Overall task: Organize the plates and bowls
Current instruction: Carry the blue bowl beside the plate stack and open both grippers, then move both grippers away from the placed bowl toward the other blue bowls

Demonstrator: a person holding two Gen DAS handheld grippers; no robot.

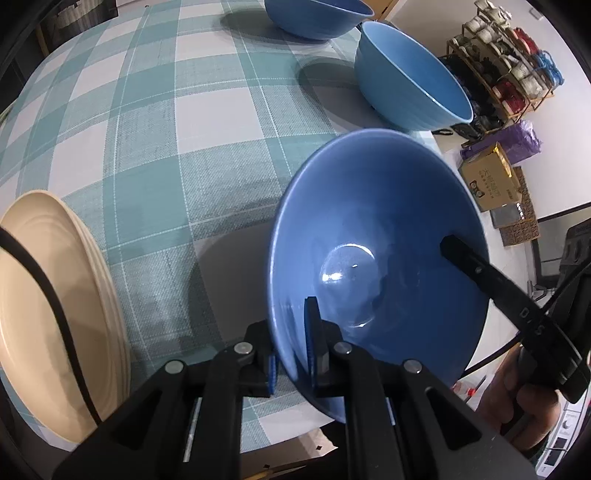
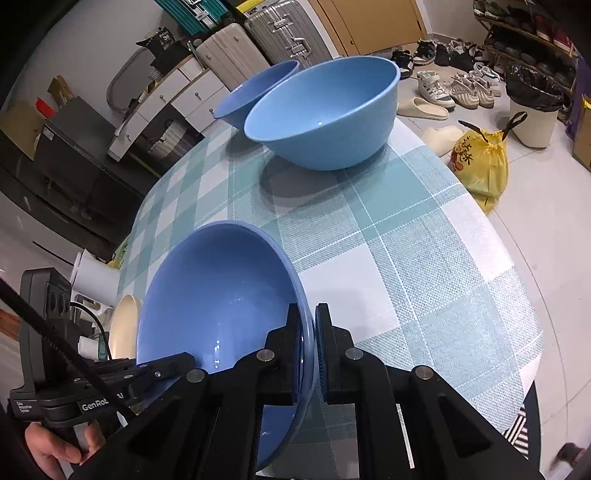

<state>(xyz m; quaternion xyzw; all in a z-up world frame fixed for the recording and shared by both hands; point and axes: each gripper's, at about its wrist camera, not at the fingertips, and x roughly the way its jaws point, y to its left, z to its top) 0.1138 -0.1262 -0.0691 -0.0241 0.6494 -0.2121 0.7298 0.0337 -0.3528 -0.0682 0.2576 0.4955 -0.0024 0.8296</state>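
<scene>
A dark blue bowl [image 1: 369, 240] [image 2: 221, 295] hangs tilted over the checked tablecloth [image 1: 184, 129], held by both grippers. My left gripper [image 1: 291, 354] is shut on its near rim, one pad inside and one outside. My right gripper [image 2: 308, 328] is shut on the opposite rim; its finger [image 1: 458, 254] shows inside the bowl in the left wrist view. A stack of cream plates [image 1: 44, 314] [image 2: 123, 325] lies to the left of the bowl. A light blue bowl [image 1: 410, 77] [image 2: 321, 110] and another blue bowl [image 1: 317, 14] [image 2: 255, 92] stand farther off on the table.
The round table's edge [image 2: 517, 295] curves close on the right. Beyond it on the floor are a yellow bag [image 2: 480, 162], shoes and a bin. A cardboard box [image 1: 487, 181] and a shoe rack [image 1: 506, 62] stand past the table.
</scene>
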